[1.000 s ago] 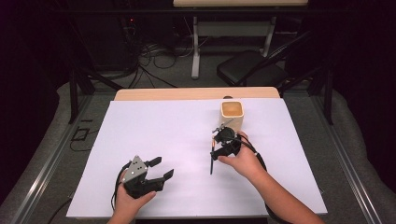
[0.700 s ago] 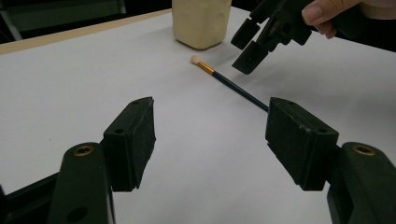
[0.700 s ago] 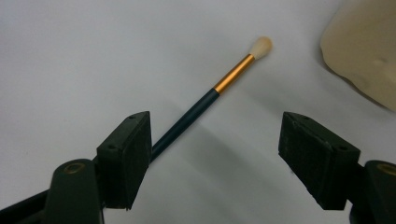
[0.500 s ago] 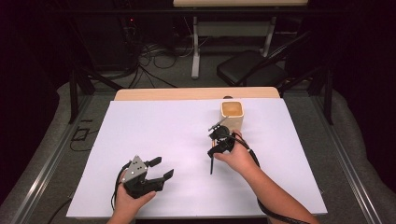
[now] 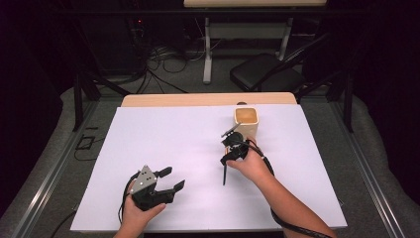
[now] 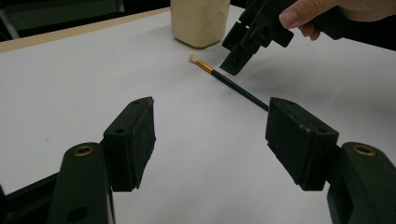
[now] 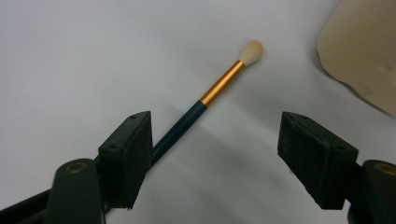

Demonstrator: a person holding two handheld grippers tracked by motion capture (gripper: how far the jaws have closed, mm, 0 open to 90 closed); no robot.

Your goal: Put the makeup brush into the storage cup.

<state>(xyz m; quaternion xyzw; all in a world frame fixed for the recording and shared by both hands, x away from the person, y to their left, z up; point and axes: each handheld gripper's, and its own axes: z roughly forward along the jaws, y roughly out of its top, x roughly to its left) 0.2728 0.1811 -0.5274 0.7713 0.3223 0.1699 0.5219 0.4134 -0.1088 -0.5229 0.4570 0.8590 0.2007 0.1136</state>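
High view: right gripper [image 5: 227, 148] is held tilted down over the brush [image 5: 224, 174], jaws wide apart, nothing gripped.

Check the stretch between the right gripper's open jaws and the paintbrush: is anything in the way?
Nothing. In the right gripper view the right gripper hangs open over the paintbrush, with bare white table cover between.

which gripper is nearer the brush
Right. The right gripper hangs open right over the brush, its handle running under one jaw. The left gripper sits open well off to the side, the brush lying out ahead of it.
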